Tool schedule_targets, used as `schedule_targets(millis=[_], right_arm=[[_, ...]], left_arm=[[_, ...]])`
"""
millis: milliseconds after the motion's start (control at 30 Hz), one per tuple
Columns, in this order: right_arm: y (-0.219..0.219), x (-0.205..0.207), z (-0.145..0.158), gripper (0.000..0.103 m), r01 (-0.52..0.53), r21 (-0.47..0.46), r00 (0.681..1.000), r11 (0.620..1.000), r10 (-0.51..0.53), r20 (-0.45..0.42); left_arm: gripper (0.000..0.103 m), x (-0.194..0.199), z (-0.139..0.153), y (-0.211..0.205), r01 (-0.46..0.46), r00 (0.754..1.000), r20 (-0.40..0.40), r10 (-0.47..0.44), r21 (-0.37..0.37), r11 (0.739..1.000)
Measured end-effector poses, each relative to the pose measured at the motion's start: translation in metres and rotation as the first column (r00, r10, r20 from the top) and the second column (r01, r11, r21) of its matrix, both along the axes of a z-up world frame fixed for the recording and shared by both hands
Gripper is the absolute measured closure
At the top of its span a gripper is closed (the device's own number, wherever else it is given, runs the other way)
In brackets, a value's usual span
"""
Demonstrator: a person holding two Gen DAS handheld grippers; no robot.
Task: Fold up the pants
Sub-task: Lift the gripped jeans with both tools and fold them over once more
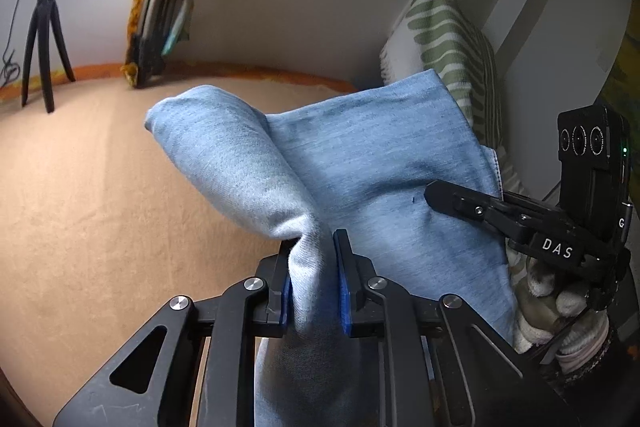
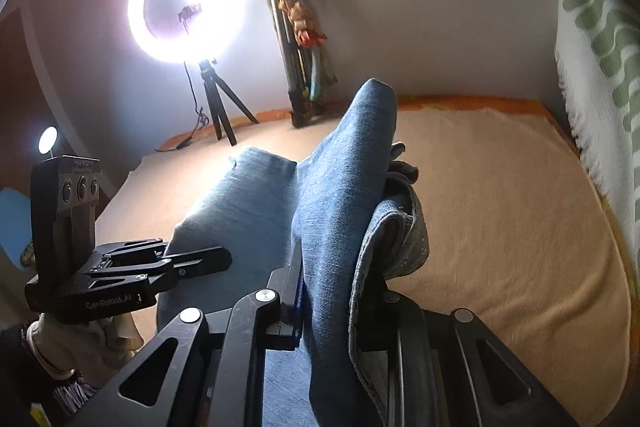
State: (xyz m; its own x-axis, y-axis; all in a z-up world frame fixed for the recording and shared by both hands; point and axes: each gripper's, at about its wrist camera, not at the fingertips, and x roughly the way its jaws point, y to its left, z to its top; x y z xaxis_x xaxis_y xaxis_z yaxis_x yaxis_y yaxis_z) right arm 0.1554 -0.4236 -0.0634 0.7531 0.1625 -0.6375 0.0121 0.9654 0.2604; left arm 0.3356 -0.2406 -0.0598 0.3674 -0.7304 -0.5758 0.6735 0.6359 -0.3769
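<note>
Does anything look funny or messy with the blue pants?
Nothing looks damaged or spilled. The blue pants are bunched, not flat: the left gripper pinches a twisted fold, and the right gripper holds denim whose hem flops sideways. That is ordinary mid-fold.

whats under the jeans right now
The jeans hang from both grippers above the peach blanket, which lies bare around them. The patch directly beneath the denim is covered.
</note>
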Motion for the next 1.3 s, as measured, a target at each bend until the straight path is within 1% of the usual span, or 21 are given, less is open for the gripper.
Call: schedule_targets(millis=[167,433,767,933,1067,1300], right_arm=[[-0.002,0.007,0.02,0.086,0.007,-0.032,0.999,0.999,-0.006,0.042],[-0.022,0.041,0.048,0.086,0.012,-0.071,0.996,0.997,-0.006,0.084],[-0.064,0.108,0.06,0.086,0.026,-0.079,0.995,0.997,-0.019,0.095],[-0.083,0.146,0.055,0.086,0.029,-0.079,0.996,0.996,-0.023,0.086],[-0.101,0.18,0.044,0.086,0.036,-0.071,0.997,0.997,-0.031,0.074],[-0.121,0.224,0.023,0.086,0.037,-0.08,0.998,0.996,-0.032,0.06]], left_arm=[[0.088,0.01,0.019,-0.007,0.006,0.999,0.045,-0.006,-0.007,1.0],[0.088,0.041,0.044,-0.026,0.002,0.996,0.087,0.0,-0.025,1.0],[0.088,0.097,0.054,-0.065,-0.007,0.993,0.118,0.011,-0.03,1.0],[0.088,0.13,0.05,-0.083,-0.016,0.993,0.117,0.018,-0.02,1.0],[0.088,0.156,0.045,-0.097,-0.023,0.993,0.116,0.025,-0.01,1.0],[0.088,0.196,0.028,-0.117,-0.04,0.994,0.101,0.039,0.009,0.999]])
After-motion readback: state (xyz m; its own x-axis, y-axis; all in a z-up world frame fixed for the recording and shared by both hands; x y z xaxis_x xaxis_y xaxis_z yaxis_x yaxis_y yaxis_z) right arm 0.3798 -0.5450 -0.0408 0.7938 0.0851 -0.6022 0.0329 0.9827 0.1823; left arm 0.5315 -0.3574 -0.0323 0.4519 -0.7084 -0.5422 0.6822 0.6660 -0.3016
